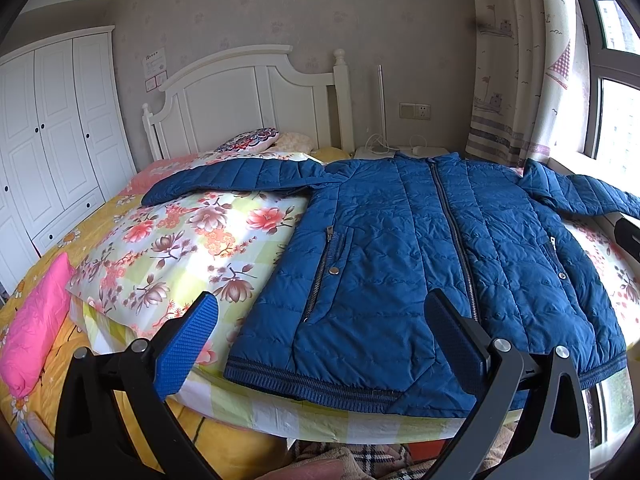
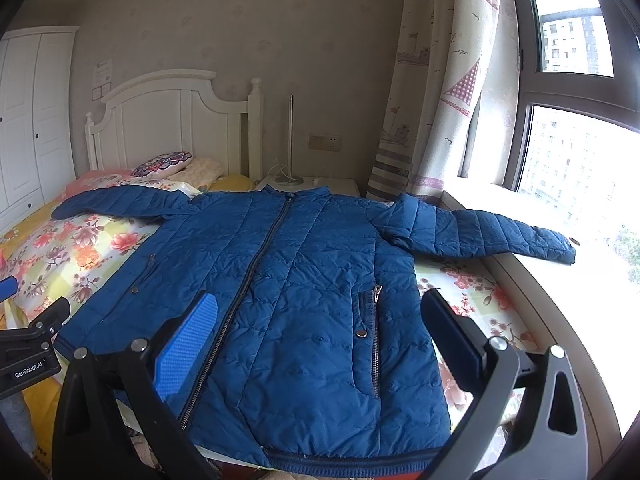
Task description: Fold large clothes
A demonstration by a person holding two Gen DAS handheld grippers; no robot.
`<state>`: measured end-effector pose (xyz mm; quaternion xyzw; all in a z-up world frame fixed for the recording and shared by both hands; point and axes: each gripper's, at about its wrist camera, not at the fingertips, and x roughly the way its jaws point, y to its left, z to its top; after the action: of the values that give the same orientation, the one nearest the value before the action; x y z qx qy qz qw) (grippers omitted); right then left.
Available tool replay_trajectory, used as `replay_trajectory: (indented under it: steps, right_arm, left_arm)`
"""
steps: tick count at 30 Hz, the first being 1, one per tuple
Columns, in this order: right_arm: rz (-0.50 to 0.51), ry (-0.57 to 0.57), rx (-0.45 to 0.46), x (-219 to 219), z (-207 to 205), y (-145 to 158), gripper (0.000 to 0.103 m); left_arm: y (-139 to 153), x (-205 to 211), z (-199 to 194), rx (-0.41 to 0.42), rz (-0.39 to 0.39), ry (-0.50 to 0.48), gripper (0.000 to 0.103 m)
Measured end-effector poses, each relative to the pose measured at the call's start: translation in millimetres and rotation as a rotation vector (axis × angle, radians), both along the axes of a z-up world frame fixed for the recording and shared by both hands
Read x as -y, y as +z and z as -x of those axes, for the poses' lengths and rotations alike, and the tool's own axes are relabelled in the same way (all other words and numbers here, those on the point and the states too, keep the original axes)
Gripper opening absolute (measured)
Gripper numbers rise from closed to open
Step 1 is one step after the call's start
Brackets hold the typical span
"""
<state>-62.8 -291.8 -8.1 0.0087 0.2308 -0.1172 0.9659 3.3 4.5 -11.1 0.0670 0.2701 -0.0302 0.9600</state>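
Blue quilted jacket point(image 1: 420, 248) lies flat on the bed point(image 1: 168, 248), collar toward headboard point(image 1: 240, 96), hem toward us; our left tool point(image 1: 320, 320) and right tool point(image 2: 320, 320) gape, empty.

White panelled wooden headboard point(image 1: 248, 96) stands far ahead of the tool; a white three-door wardrobe point(image 1: 52, 128) lies ahead to its left. A floral-print quilt point(image 1: 192, 240) spreads ahead left, with a bright pink rolled cloth point(image 1: 34, 320) near the left side. A patterned curtain point(image 2: 436, 80) and a dark-framed window point(image 2: 576, 92) stand ahead right; a wall socket point(image 1: 415, 111) sits beyond, above a white bedside table point(image 2: 340, 184).
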Motion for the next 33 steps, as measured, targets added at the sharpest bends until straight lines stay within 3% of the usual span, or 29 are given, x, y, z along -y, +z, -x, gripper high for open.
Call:
replay_trajectory:
  steps: [21,29,33]
  right_arm:
    - [-0.027,0.024,-0.014,5,-7,-13,0.101]
    - [-0.099,0.005,-0.122,35,-46,-47,0.101]
    - [-0.214,-0.032,-0.18,80,-79,-60,0.101]
  left_arm:
    - [-14,2,-6,-0.032,-0.003,-0.006,0.099]
    - [-44,20,-74,-0.151,-0.044,-0.03,0.099]
    - [-65,55,-150,-0.269,-0.21,-0.085,0.099]
